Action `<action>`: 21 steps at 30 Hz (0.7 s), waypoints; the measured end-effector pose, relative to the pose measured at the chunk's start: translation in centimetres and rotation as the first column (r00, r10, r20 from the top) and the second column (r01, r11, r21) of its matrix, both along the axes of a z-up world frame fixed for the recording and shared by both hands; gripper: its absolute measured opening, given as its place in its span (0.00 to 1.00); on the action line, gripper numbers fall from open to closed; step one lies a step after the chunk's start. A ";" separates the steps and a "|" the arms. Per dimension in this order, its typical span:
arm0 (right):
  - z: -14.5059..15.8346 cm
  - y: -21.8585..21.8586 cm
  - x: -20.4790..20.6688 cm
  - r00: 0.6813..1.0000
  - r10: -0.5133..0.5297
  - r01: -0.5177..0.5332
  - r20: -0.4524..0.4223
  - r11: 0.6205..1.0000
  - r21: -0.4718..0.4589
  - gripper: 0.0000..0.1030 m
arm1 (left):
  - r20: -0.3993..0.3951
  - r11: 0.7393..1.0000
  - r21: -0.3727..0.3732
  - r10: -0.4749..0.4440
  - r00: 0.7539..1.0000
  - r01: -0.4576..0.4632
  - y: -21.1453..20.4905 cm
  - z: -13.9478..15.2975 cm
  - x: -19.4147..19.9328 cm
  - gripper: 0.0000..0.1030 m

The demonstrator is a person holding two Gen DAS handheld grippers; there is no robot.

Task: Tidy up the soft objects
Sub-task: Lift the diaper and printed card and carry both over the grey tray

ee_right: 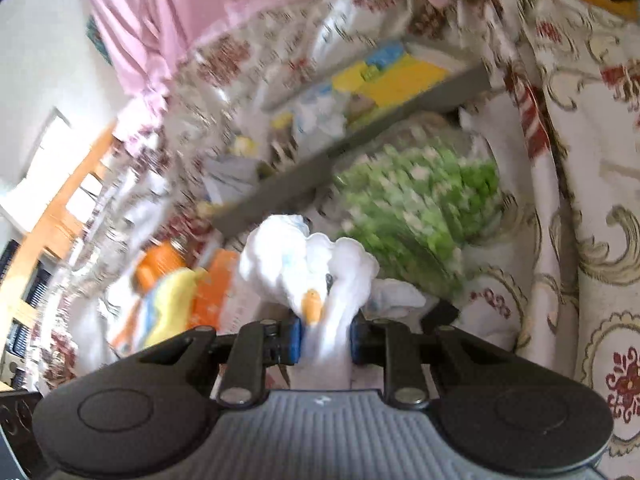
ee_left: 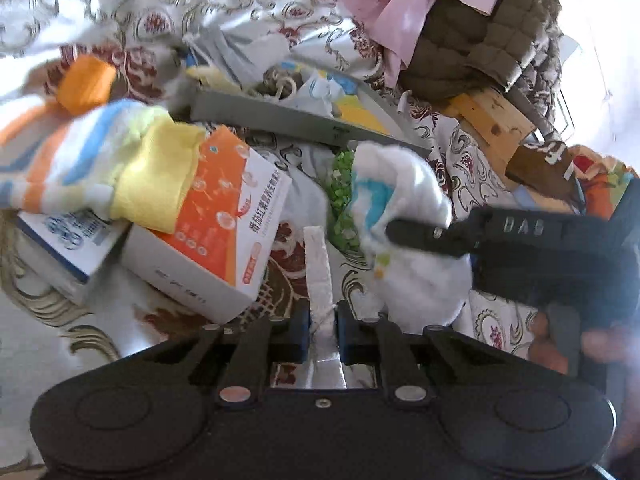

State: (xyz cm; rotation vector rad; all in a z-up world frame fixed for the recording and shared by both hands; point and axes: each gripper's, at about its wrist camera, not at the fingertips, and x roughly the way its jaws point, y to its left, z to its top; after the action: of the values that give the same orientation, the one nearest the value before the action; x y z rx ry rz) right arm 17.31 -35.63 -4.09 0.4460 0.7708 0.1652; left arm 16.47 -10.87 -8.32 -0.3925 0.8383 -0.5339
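In the right wrist view, my right gripper [ee_right: 326, 340] is shut on a white plush bird [ee_right: 312, 268] with an orange beak, which stands up between the blue pads. The left wrist view shows the same white plush [ee_left: 400, 200], with a blue patch, clamped by the right gripper's black finger [ee_left: 416, 234] coming in from the right. My left gripper [ee_left: 323, 322] is shut on a narrow white fabric strip [ee_left: 318, 264] that rises between its pads. I cannot tell whether the strip belongs to the plush.
Everything lies on a floral bedspread [ee_left: 120, 12]. A striped towel [ee_left: 100, 160] drapes over an orange-white box [ee_left: 224, 216] and a blue-white box [ee_left: 68, 248] at left. A grey tray [ee_left: 280, 120] of small items sits behind, a green-white soft bundle [ee_right: 420, 200] beside it.
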 end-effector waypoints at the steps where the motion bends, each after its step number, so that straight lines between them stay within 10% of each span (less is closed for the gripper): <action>1: 0.3 0.1 -0.1 1.000 0.005 -0.005 0.018 1.000 -0.001 0.24 | 0.013 1.000 0.016 0.002 1.000 -0.003 0.0 0.2 -0.3 0.14; 12: 1.8 0.8 -1.4 0.994 0.030 -0.024 0.109 0.998 -0.056 0.24 | 0.077 0.985 0.169 -0.034 0.996 0.020 -1.0 -0.6 -1.3 0.21; 21: 2.2 1.9 -1.1 0.987 0.054 -0.038 0.153 0.994 -0.103 0.24 | 0.097 0.995 0.104 -0.012 0.995 0.002 -0.5 0.7 -1.9 0.14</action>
State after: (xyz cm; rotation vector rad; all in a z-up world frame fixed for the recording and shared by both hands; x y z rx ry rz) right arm 16.23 -33.72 -1.88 0.3169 0.6334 0.2012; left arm 14.57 -11.32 -7.59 -0.2659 0.7704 -0.5094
